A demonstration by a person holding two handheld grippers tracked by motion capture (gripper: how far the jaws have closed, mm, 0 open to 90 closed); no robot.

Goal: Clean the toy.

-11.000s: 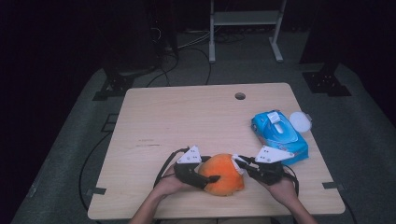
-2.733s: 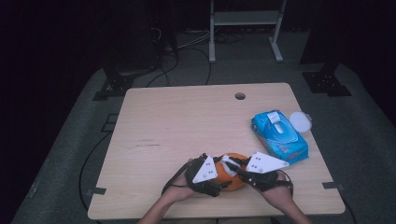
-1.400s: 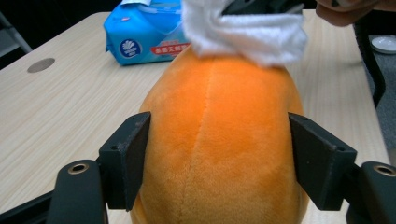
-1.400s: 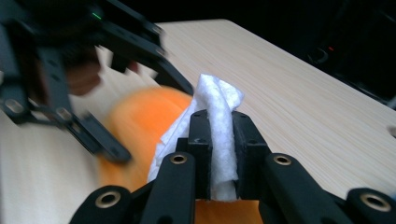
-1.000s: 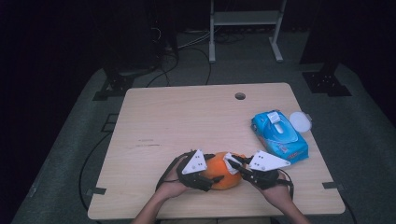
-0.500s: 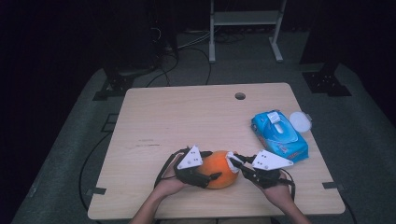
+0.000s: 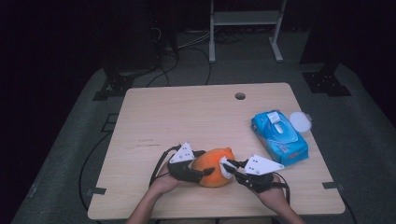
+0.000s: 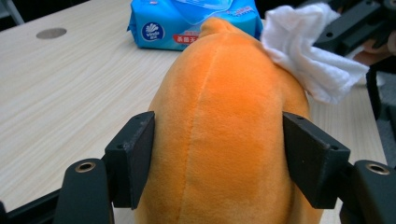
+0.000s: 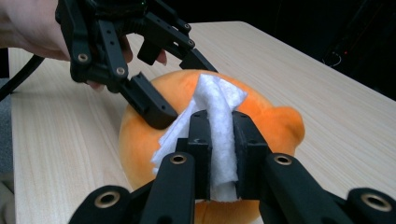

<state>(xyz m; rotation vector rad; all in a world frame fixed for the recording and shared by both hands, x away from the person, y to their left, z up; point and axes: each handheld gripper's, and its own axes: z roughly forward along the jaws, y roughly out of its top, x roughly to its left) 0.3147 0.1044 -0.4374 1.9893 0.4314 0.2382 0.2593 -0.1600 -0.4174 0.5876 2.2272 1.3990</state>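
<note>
1. Now: orange plush toy (image 7: 214,167) sits at the table's (image 7: 187,116) near edge, between both grippers.
2. Left gripper (image 8: 219,154) jaws just closed in, clamped on the plush's sides.
3. Right gripper (image 9: 218,140) pinches a white wipe (image 9: 219,112), pressed against the plush.
4. Blue wipe pack (image 7: 279,136) well right.

We're in what looks like a lab or recording studio, dark all around us, a lone pale wooden table (image 7: 187,116) on grey carpet (image 7: 359,135), black stand feet (image 7: 114,86) and loose cables (image 7: 187,44) behind, a metal rack (image 7: 245,18) beyond.
</note>
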